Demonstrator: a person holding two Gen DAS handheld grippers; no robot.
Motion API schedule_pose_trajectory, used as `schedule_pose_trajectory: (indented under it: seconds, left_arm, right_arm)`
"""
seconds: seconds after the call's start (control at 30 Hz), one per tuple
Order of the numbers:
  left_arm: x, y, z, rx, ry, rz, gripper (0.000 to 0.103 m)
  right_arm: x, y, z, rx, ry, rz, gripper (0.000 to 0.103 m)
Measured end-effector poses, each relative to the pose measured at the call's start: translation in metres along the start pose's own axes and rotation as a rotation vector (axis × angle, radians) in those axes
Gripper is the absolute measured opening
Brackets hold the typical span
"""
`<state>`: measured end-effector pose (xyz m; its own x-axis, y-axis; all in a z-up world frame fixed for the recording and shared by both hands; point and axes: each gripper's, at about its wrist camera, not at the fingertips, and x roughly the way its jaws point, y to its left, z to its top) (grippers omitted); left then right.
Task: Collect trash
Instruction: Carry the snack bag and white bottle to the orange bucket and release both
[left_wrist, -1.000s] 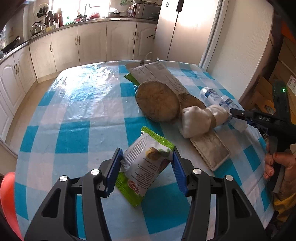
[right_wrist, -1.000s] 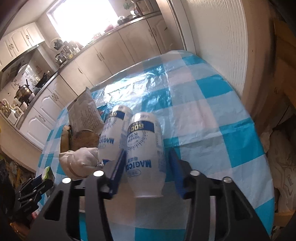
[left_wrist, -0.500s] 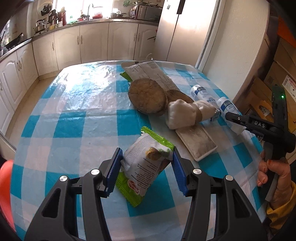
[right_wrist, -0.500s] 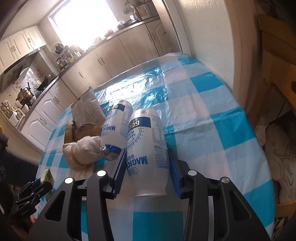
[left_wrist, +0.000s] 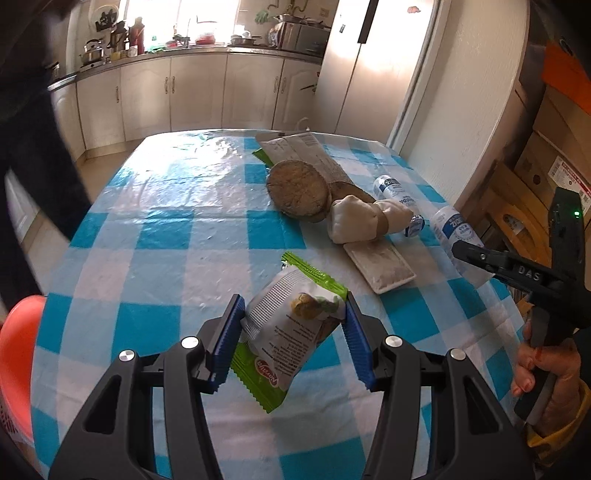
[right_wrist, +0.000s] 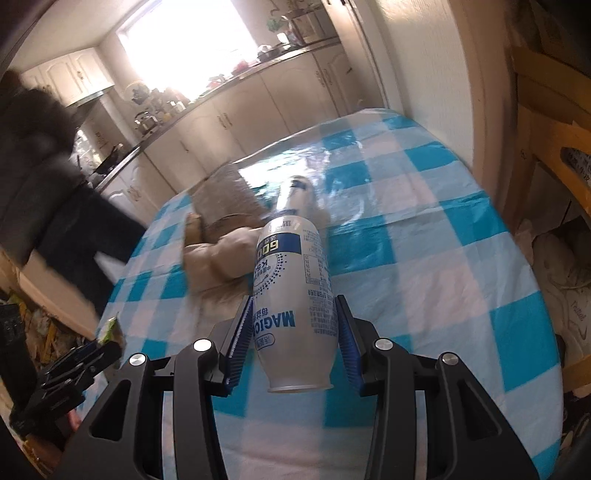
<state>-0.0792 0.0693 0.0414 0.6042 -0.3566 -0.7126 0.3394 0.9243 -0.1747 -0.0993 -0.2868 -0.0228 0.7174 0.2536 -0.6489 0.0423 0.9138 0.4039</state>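
Motion blur is smearing the clutter beyond the right gripper (right_wrist: 293, 326), so only a second bottle's neck (right_wrist: 295, 197) is readable ahead. Its blue ribbed pads are clamping a smooth white plastic bottle with blue lettering (right_wrist: 293, 295), base toward the camera, above the blue-and-white checked tablecloth (right_wrist: 424, 258). The left gripper (left_wrist: 293, 334) is pinching a crinkled green-and-white snack wrapper (left_wrist: 291, 328), lifted off the cloth.

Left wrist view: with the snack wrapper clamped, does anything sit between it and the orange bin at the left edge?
Nothing visible does. The snack wrapper sits in the left gripper; only bare checked tablecloth lies toward the orange bin.
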Motion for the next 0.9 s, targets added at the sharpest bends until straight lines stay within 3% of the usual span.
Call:
schedule_pose_trajectory:
  seconds: [0.4,0.9]
  left_arm:
    - [-0.034,0.026,-0.019,-0.062,-0.038,0.046,0.054]
    - [-0.081,0.088,-0.044,-0.198,-0.094,0.145,0.054]
  right_arm:
    - [0.006,0.072,-0.030,-0.100,0.096,0.137,0.045]
    - [0.035,0.163,-0.053,-0.257,0.226,0.281,0.045]
